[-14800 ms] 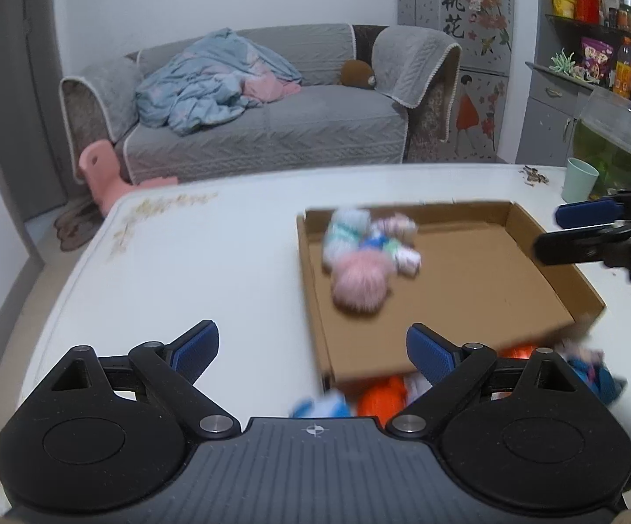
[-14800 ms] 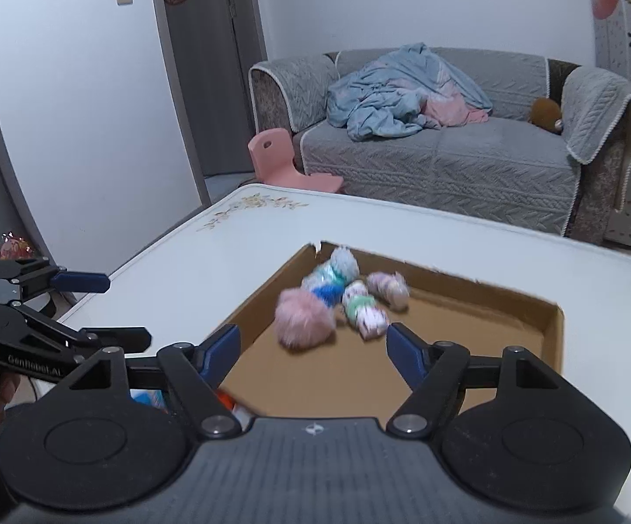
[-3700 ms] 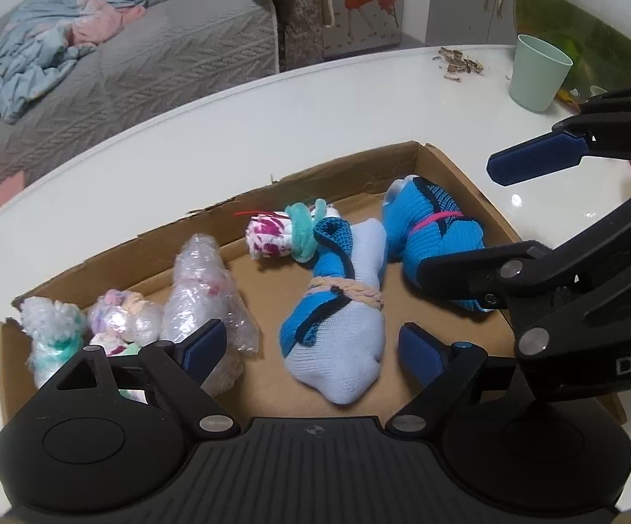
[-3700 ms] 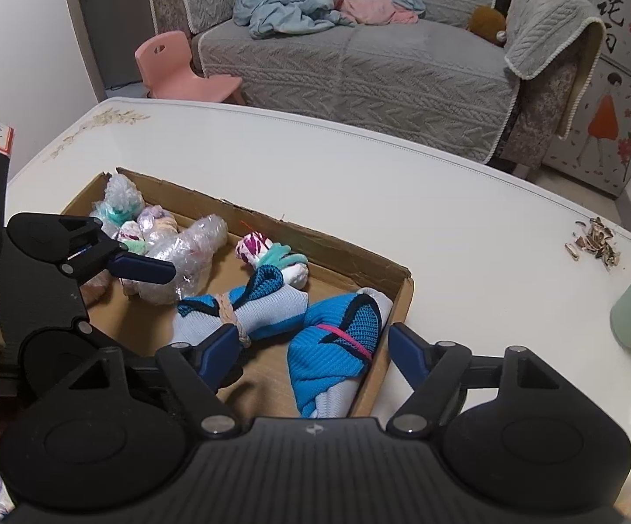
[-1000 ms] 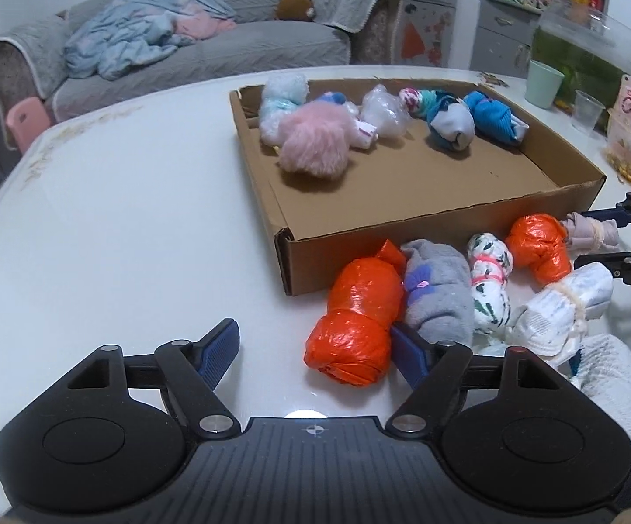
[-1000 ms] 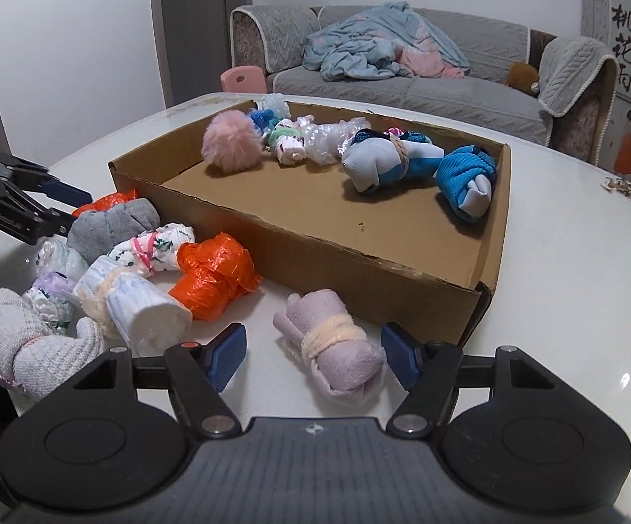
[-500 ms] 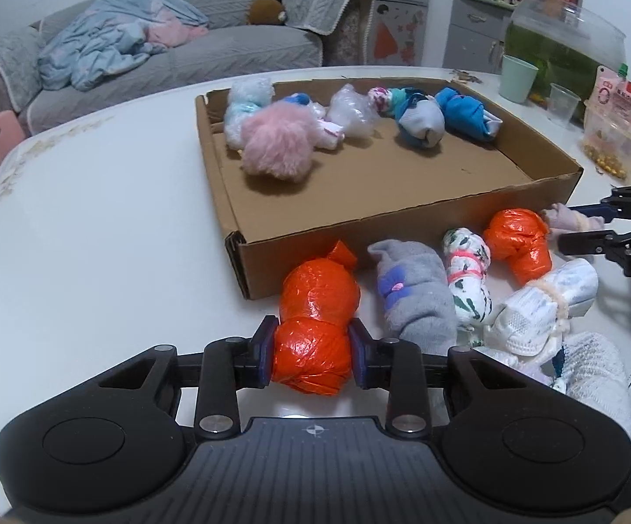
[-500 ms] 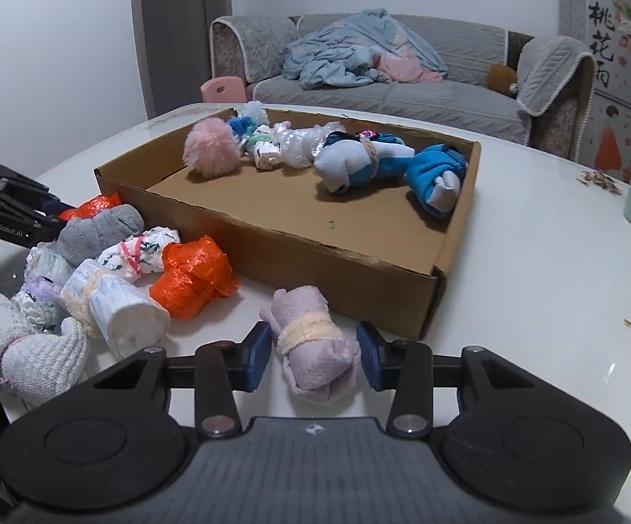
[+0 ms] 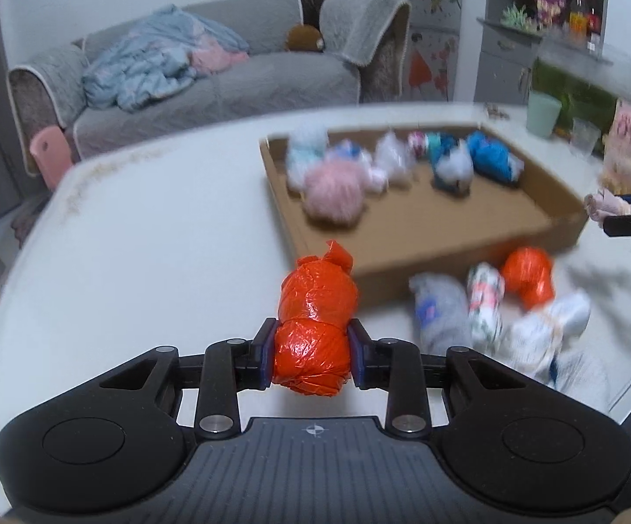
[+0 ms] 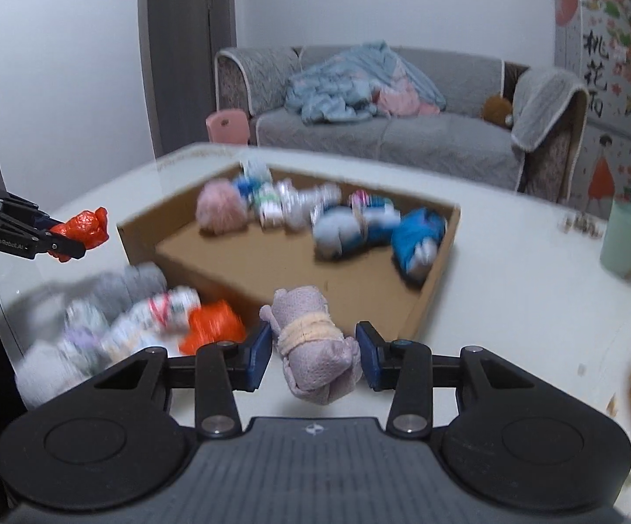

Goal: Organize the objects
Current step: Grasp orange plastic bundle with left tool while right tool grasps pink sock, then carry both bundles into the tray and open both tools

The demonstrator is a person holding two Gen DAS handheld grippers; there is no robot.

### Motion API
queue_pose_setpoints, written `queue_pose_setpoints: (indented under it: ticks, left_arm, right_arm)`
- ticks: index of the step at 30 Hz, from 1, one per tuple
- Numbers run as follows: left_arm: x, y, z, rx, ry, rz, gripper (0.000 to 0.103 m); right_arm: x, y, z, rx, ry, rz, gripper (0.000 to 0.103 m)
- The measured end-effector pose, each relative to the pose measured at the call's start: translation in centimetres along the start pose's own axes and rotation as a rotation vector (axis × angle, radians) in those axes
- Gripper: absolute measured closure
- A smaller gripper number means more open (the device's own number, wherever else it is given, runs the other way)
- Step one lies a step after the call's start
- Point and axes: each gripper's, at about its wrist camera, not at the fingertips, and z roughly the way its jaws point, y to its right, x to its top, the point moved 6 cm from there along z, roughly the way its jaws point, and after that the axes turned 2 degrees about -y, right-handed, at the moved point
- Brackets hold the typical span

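Observation:
My left gripper (image 9: 311, 356) is shut on an orange plastic-wrapped bundle (image 9: 315, 305) and holds it above the white table. My right gripper (image 10: 314, 356) is shut on a mauve sock roll (image 10: 311, 340) tied with a cream band, also held off the table. The open cardboard box (image 9: 429, 227) lies ahead, with several bundles along its far wall. In front of the box lie a grey sock roll (image 9: 440, 305), a floral roll (image 9: 483, 292), a second orange bundle (image 9: 527, 273) and white rolls (image 9: 542, 327). In the right wrist view the left gripper (image 10: 66, 240) shows at the far left.
A green cup (image 10: 625, 236) stands on the table to the right of the box, with a fish tank (image 9: 577, 83) and snack packets behind it. A grey sofa (image 10: 403, 131) and a pink chair (image 10: 226, 126) stand beyond the table.
Both grippers were open around their bundles a second ago, then closed on them. Since then both have risen, lifting the orange bundle and the mauve sock roll off the table.

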Motion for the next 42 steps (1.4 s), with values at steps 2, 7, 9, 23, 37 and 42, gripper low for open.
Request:
queue_pose_setpoints:
  ticks: [2,7,9,23,37,42]
  left_arm:
    - [1.6,-0.1,-0.6,-0.01,0.023,0.002,0.064]
    - [6.6,0.2,-0.7,-0.027,0.065,0.021,0.064]
    - [8.7,0.5,-0.4,-0.039,0.079,0.028,0.064]
    - [10.1,4.3,8.7,-0.086,-0.065,0.146,0.063]
    - [7.1,2.4,13.8,-0.034,-0.222,0.106,0.063]
    - [7.2,2.3,13.8,-0.004,-0.21,0.045,0.062]
  right_arm:
    - [1.7,-0.2,-0.4,0.015,0.023,-0.01,0.064]
    - [6.8,-1.0,0.0,0.042,0.075,-0.07,0.064]
    - [8.7,-1.1,0.7,0.057,0.087,-0.087,0.064]
    - [13.1,-1.7,11.3,0.129,-0.026,-0.128,0.064]
    - [9.5,-3.2,17.0,0.165,-0.206,-0.16,0.064]
    - [9.3,-3.9,18.2,0.179,-0.237,-0.174,0.064]
